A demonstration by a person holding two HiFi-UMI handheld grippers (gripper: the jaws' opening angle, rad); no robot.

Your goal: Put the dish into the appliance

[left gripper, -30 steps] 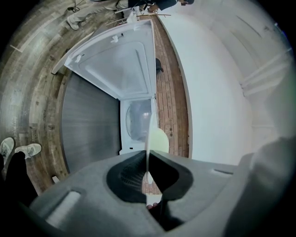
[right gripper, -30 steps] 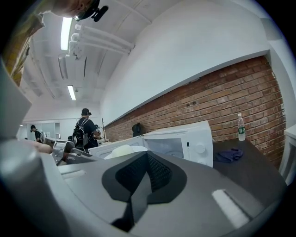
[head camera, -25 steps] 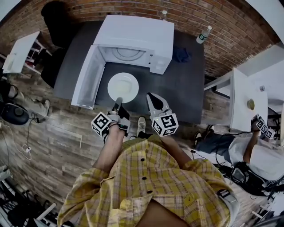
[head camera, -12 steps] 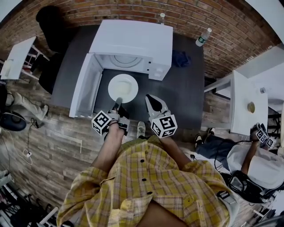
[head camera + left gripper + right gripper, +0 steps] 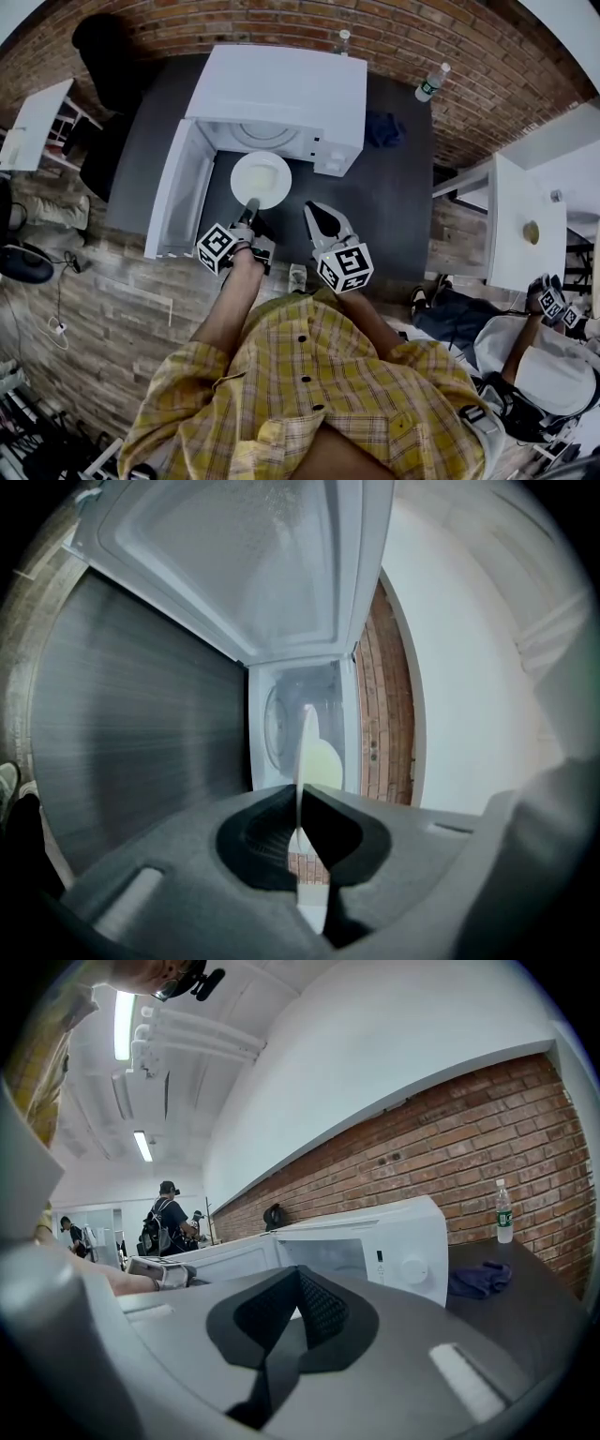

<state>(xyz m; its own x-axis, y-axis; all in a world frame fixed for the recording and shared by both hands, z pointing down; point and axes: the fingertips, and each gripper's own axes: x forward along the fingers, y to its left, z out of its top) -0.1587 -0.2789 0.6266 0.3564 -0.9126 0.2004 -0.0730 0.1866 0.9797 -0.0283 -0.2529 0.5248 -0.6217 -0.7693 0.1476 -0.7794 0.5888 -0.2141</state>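
Observation:
A round white dish [image 5: 261, 178] hangs level just in front of the open white microwave [image 5: 281, 84]. My left gripper [image 5: 250, 207] is shut on the dish's near rim. In the left gripper view the dish [image 5: 306, 747] shows edge-on, pinched between the jaws of the left gripper [image 5: 300, 832], with the microwave cavity [image 5: 281, 719] and its glass turntable straight ahead. The right gripper [image 5: 315, 208] hovers over the dark table to the right of the dish, shut and empty. In its own view the right gripper [image 5: 298, 1283] points toward the microwave [image 5: 394, 1241].
The microwave door [image 5: 176, 192] is swung wide open to the left. On the dark table [image 5: 389, 202] lie a blue cloth [image 5: 382, 129] and a water bottle [image 5: 429, 80] near the brick wall. White tables stand at both sides, with another person at the lower right.
The left gripper has carried the dish forward, closer to the microwave opening. The right gripper has drifted forward a little alongside it.

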